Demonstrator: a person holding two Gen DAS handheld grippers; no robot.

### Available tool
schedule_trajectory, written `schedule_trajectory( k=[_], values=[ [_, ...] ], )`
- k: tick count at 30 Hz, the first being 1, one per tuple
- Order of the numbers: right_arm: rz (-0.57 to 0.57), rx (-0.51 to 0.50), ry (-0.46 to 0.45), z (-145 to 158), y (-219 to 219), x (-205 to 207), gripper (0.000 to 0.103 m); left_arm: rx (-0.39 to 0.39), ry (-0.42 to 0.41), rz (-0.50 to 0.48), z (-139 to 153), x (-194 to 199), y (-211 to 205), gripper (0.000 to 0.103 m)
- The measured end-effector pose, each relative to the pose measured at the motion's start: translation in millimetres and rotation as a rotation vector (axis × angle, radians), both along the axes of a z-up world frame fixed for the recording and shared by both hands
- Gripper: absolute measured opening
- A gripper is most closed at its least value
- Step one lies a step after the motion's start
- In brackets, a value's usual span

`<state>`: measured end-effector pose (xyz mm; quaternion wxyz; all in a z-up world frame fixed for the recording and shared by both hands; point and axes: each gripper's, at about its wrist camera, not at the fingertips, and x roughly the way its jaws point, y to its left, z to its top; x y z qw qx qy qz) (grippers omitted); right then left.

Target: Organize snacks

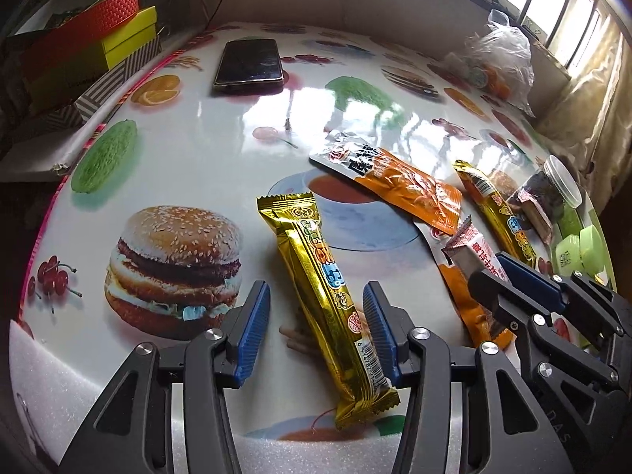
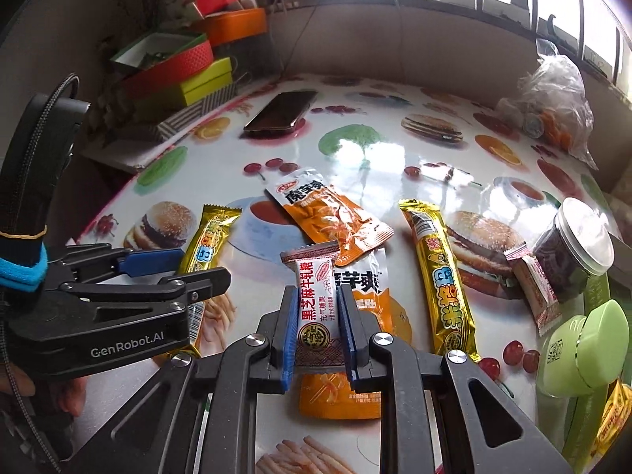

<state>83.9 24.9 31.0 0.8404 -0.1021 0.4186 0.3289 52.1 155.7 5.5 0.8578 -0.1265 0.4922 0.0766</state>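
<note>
My left gripper is open, its blue pads on either side of a gold snack bar lying on the food-print table; it shows in the right wrist view too. My right gripper is shut on a white-and-red nougat candy, held above an orange-and-white konjac packet. The candy also shows in the left wrist view. A second orange konjac packet, a second gold bar and another nougat candy lie on the table.
A phone lies at the far side. A plastic bag of snacks sits far right. A lidded jar and green containers stand at the right edge. Stacked boxes stand off the table's left.
</note>
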Motion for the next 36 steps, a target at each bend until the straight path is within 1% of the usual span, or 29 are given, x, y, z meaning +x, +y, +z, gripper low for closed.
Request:
schedule_trajectory(
  k=[2,4,5,7,11,22,36],
  values=[
    [-0.009,0.005,0.002,1,-3,-1,0.019,0.006,0.001,-0.001,0,0,-2,0.033],
    [-0.020,0.009,0.003,1,-6,-2,0.019,0.010,0.002,-0.003,0,0,-4,0.030],
    [-0.026,0.010,0.004,2,-8,-2,0.019,0.010,0.001,-0.003,0,0,-5,0.026],
    [-0.038,0.012,0.001,3,-11,-4,0.019,0.020,-0.002,-0.007,1,0,-7,0.023],
    [-0.060,0.028,-0.003,7,-18,-4,0.019,0.013,-0.017,-0.014,7,-3,-10,0.023],
    [-0.096,0.063,-0.026,23,-36,-15,0.019,0.009,-0.079,-0.056,34,-12,-27,0.023],
    [-0.193,0.101,-0.054,47,-77,-23,0.019,0.003,-0.141,-0.154,64,-9,-64,0.023]
  ],
)
